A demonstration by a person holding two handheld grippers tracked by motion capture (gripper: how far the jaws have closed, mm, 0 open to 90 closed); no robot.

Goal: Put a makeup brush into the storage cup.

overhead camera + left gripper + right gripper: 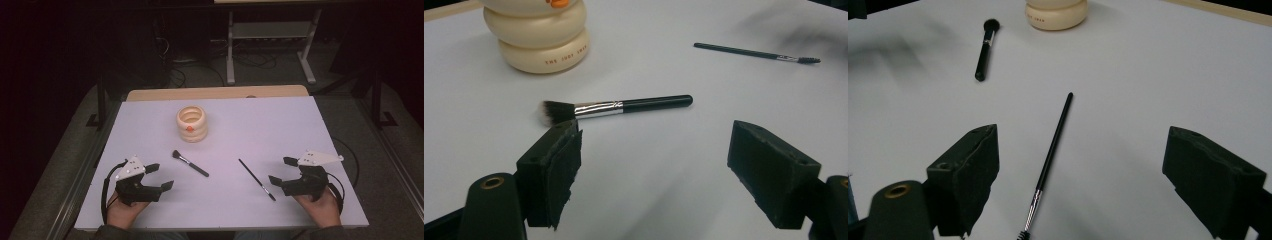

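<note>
Left hand-held gripper (159,176): jaws wide apart, empty.
Powder brush (190,163): flat on tabletop (280,130), just ahead, axis diagonal, bristles toward holder (192,123).
Right hand-held gripper (281,171): wide apart, empty; thin brush (256,179) just beside it.

Pale lilac-white desk (280,130); cream ringed ceramic pot (192,123) with an orange spot; black-handled, silver-ferruled makeup brush (616,106); thin black spoolie wand (1049,160); both grippers' jaws black.

2 brushes lie flat, well apart: a black-handled powder brush (190,163) with silver ferrule near the cream ringed pot (192,123), bristles toward it; a thin black spoolie brush (256,179) lies farther from the pot
</note>
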